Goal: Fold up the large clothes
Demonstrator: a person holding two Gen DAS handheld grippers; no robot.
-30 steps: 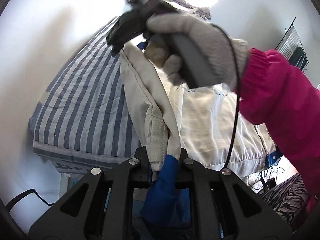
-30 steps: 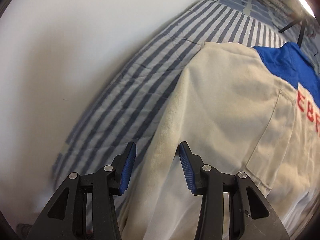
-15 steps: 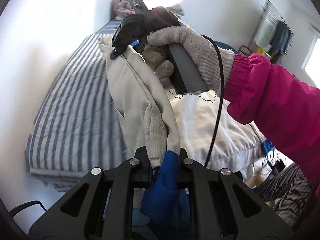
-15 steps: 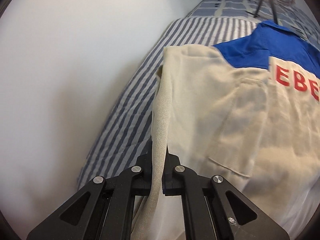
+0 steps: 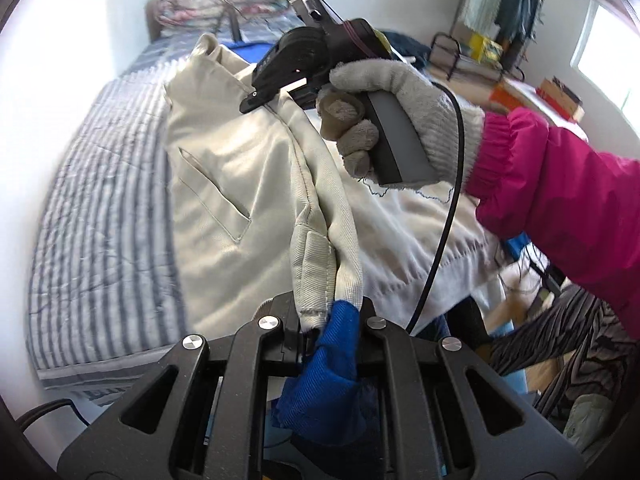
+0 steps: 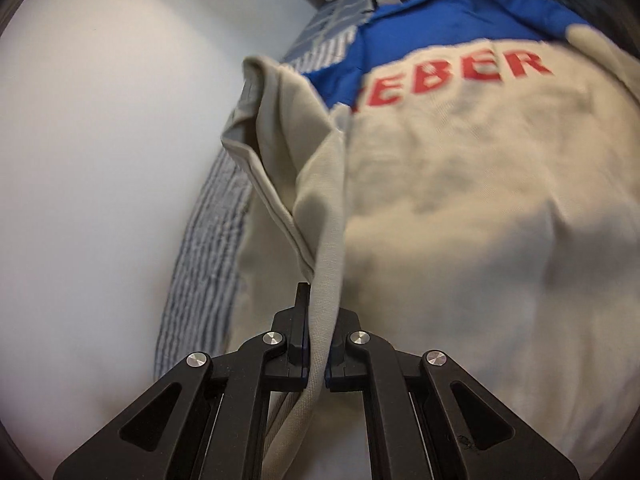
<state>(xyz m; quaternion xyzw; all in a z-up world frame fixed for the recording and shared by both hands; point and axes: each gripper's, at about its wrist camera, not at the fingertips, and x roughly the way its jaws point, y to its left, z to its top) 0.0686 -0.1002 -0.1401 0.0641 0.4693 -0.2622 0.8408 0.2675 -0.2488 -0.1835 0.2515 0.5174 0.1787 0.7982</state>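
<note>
A beige jacket (image 5: 240, 184) with a blue yoke and red lettering (image 6: 460, 76) lies on a striped bed (image 5: 100, 220). My left gripper (image 5: 326, 320) is shut on the jacket's beige hem, with a blue flap of it bunched between the fingers. In the left wrist view the right gripper (image 5: 256, 98) sits further up, pinching the same folded edge, held by a gloved hand (image 5: 396, 120) in a pink sleeve. My right gripper (image 6: 316, 344) is shut on that beige edge, which rises in a fold away from it.
A white wall (image 6: 100, 200) runs along the bed's left side. Pillows (image 5: 192, 12) lie at the bed's head under a ring light. A shelf with books and hanging clothes (image 5: 500, 28) stands at the right; cluttered floor lies beyond the bed's near right corner.
My right gripper went from open over the jacket's edge to shut on it, then carried it toward the jacket's middle. The left gripper kept its grip and moved along with it.
</note>
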